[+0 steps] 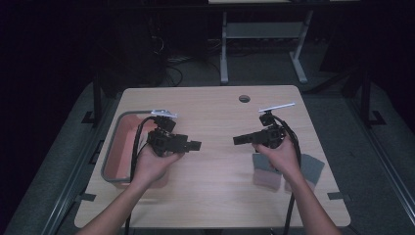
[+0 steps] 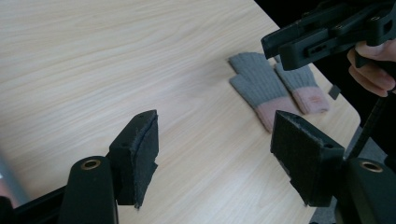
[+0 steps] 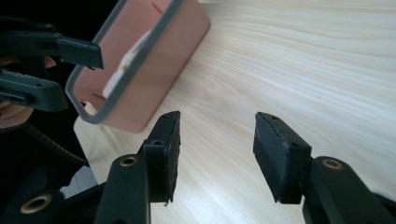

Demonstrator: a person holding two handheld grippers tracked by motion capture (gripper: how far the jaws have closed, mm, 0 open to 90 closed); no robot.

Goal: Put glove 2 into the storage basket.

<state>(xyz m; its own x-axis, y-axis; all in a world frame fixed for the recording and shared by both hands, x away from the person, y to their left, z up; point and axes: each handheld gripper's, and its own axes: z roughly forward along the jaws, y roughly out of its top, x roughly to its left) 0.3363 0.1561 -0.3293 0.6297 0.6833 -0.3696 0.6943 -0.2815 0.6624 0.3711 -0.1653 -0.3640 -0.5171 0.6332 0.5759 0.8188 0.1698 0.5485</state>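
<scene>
Both grippers, L [image 1: 195,145] & R [image 1: 238,139], released, empty. Swing R to gloves [image 2: 275,86], pinch one cuff, prob. for pink bin [image 1: 113,147].

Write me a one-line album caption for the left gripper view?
Open left gripper above a wooden table, facing two grey-and-pink gloves lying side by side.

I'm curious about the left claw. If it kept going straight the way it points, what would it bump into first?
Probably the right claw: in the high view the left claw points across the bare table at it. The gloves lie lower, so depth is uncertain.
</scene>
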